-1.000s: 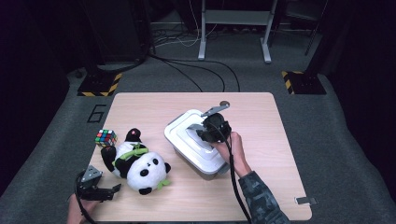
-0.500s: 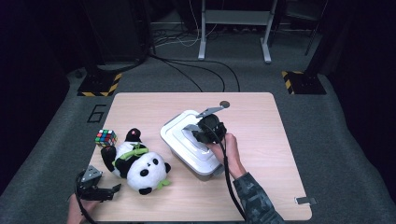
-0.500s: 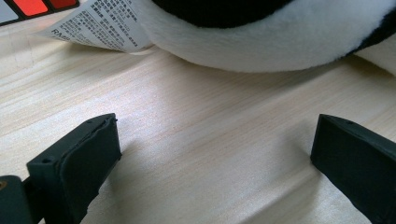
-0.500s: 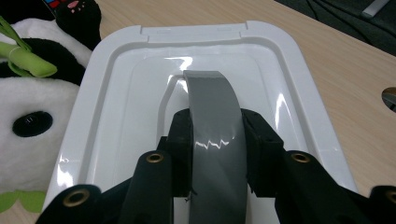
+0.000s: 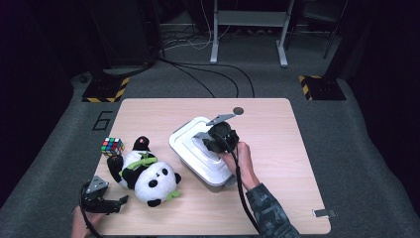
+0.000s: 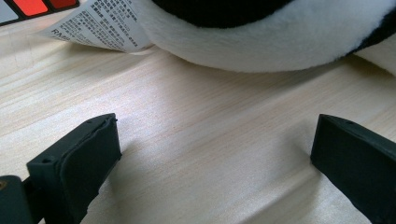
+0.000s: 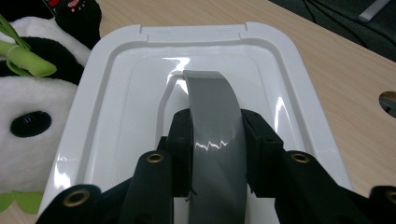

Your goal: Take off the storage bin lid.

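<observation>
1. Grey handle [image 7: 212, 126] arches up from the white lid [image 7: 116, 135] of the box [image 5: 198, 153], which sits in the middle of the wooden table [image 5: 277, 129].
2. Right gripper [image 7: 215, 140] is squeezed tight on that handle (one jaw on each side).
3. Just beside the box lies a toy panda [image 5: 146, 173].
4. Left gripper [image 5: 121, 201] rests wide open on the table near the panda, holding nothing.
5. Near the panda's head sits a colourful cube [image 5: 112, 146].

Black two-jaw right gripper [image 7: 215, 154] with brass-ringed screw holes, trailing black cable, seemingly camouflage-patterned sleeve [image 5: 267, 215].
</observation>
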